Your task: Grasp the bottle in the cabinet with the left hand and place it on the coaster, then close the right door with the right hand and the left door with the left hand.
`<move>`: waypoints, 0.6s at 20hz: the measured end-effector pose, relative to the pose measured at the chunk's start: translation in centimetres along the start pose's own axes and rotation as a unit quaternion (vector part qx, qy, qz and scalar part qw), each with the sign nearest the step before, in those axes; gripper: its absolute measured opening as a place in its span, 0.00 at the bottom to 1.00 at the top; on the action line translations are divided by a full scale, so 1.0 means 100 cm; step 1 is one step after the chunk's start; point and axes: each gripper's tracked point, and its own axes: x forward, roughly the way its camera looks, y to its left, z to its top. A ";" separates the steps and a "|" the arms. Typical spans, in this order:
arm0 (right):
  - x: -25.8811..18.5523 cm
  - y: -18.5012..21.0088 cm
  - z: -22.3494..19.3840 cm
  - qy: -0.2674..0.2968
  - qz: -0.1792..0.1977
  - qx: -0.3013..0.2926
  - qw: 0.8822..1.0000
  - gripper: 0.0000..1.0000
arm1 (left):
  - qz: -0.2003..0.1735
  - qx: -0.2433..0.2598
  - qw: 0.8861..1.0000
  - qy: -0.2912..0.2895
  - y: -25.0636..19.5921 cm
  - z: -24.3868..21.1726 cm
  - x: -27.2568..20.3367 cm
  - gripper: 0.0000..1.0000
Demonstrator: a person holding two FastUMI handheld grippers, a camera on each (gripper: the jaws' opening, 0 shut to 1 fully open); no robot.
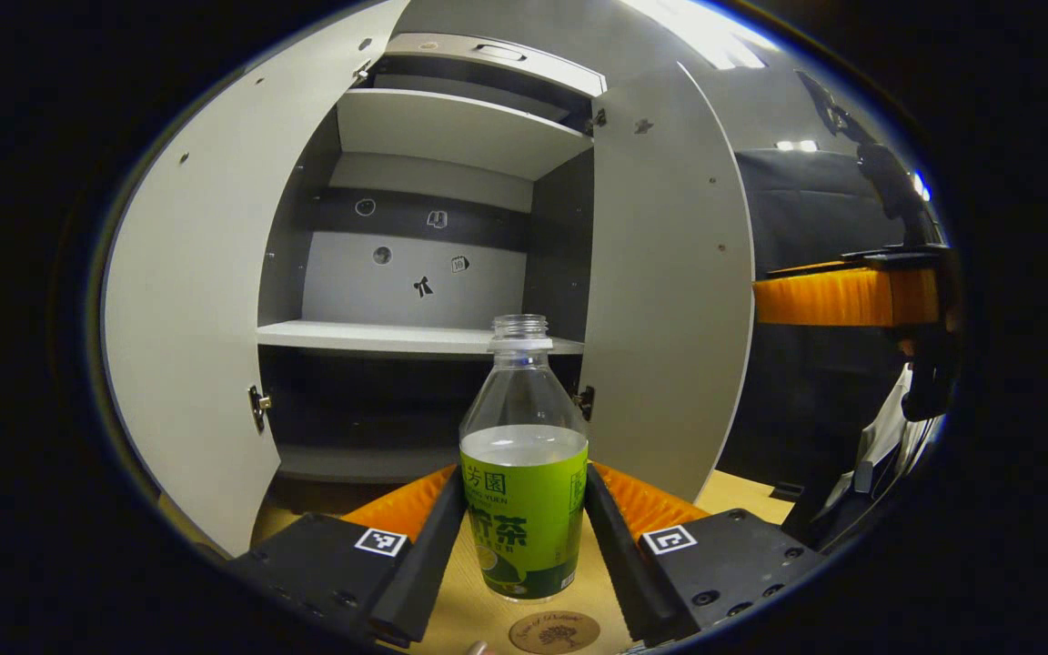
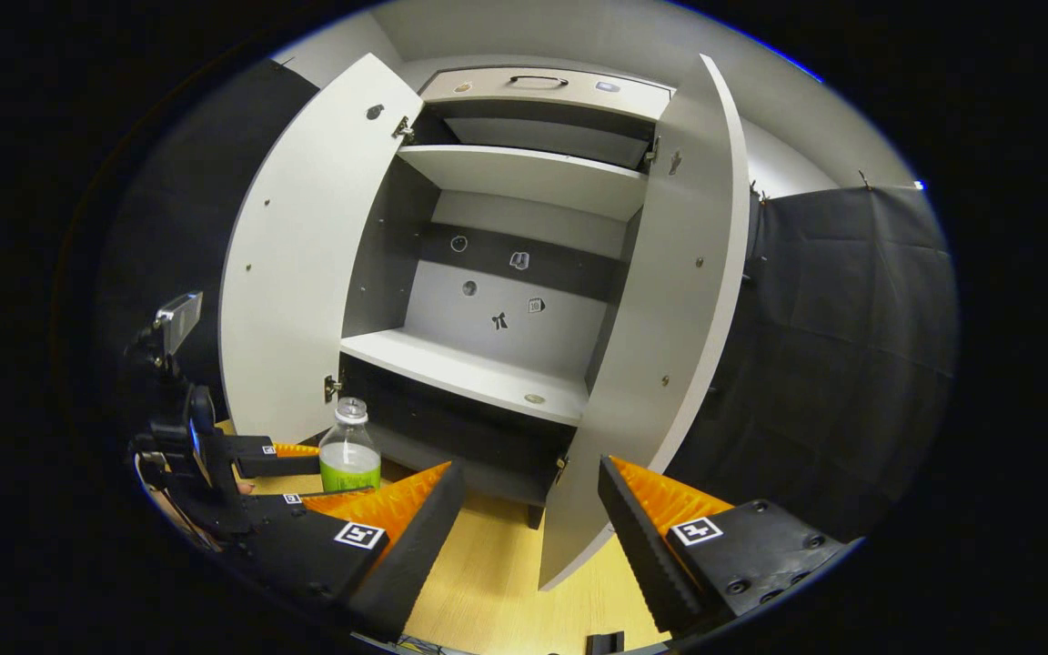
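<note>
In the left gripper view we see the left gripper closed around a bottle, with one finger pressed against each side of its green label. The bottle stands upright, uncapped and partly filled with clear liquid, in front of the cabinet and outside it, above the wooden table. Just in front of the bottle's base lies a round coaster; we cannot tell whether the bottle touches it or the table. Both cabinet doors stand wide open: the left door to the left of the bottle, the right door to its right. In the right gripper view the right gripper has its fingers spread wide apart and holds nothing, sitting just before the lower edge of the right door.
</note>
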 end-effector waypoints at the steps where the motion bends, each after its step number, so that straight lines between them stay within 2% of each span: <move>1: 0.000 0.002 -0.005 -0.002 0.012 0.013 1.000 0.98 | 0.001 0.000 1.000 -0.003 -0.005 -0.008 -0.001 0.79; 6: -0.005 0.004 -0.037 0.016 0.056 0.044 0.997 0.96 | 0.019 0.008 1.000 -0.005 -0.019 -0.047 -0.012 0.79; 10: -0.012 0.004 -0.068 0.040 0.080 0.063 0.994 0.98 | 0.040 -0.003 0.999 0.005 -0.021 -0.081 -0.022 0.79; 12: -0.018 0.009 -0.080 0.049 0.094 0.091 0.990 0.98 | 0.048 0.003 0.999 0.004 -0.024 -0.090 -0.027 0.79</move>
